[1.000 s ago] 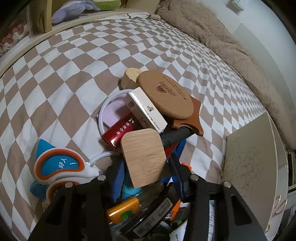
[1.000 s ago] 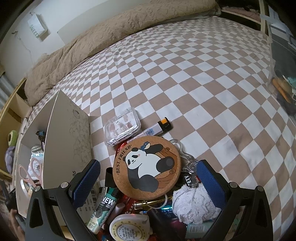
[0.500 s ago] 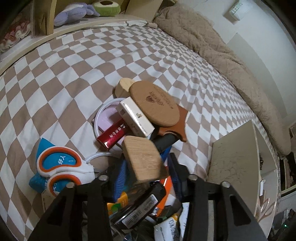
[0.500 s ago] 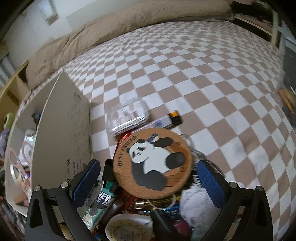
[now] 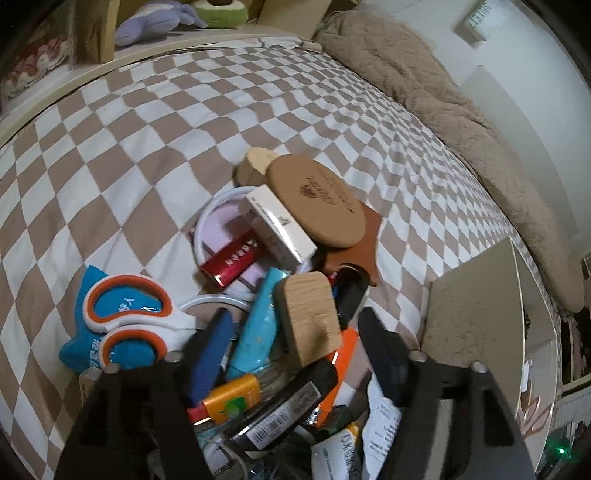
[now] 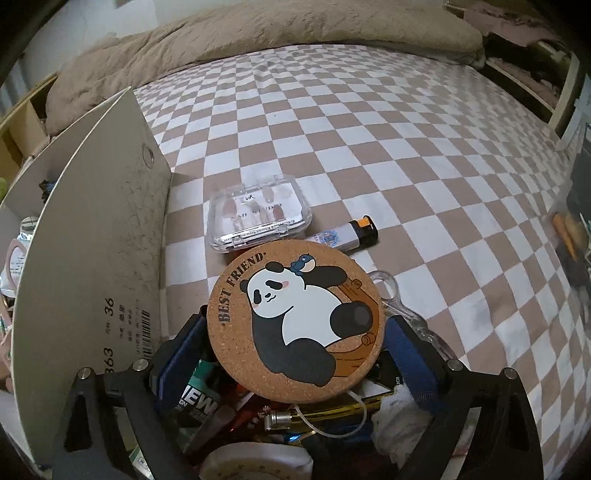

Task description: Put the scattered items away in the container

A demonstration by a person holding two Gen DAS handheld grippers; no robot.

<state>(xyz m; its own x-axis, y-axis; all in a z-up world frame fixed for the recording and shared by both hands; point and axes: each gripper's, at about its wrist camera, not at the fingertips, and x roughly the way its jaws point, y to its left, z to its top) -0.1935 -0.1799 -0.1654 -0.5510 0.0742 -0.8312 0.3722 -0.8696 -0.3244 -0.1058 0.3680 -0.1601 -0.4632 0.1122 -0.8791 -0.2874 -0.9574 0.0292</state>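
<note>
On the checkered bed lies a pile of small items. In the left wrist view a wooden block (image 5: 310, 317) leans on the pile between the fingers of my left gripper (image 5: 293, 317). Its jaws are opening and neither pad touches the block. In the right wrist view a round cork panda coaster (image 6: 295, 321) tops the pile. My right gripper (image 6: 297, 319) straddles it with jaws closing, and the blue pads meet its rim on both sides. The beige container box (image 6: 92, 221) stands just left of it, and appears at the right as the box (image 5: 472, 314) in the left wrist view.
Scissors (image 5: 125, 314), a plain cork coaster (image 5: 314, 203), a white carton (image 5: 280, 225) and a red tube (image 5: 232, 262) lie in the pile. A clear nail case (image 6: 258, 214) and a lighter (image 6: 347, 234) lie beyond the panda coaster. A beige blanket (image 6: 258, 33) borders the far side.
My left gripper's jaws narrowed around the wooden block, then spread apart, leaving it leaning on the pile. My right gripper sank toward the panda coaster, rolled slightly, and its fingers drew in to the rim.
</note>
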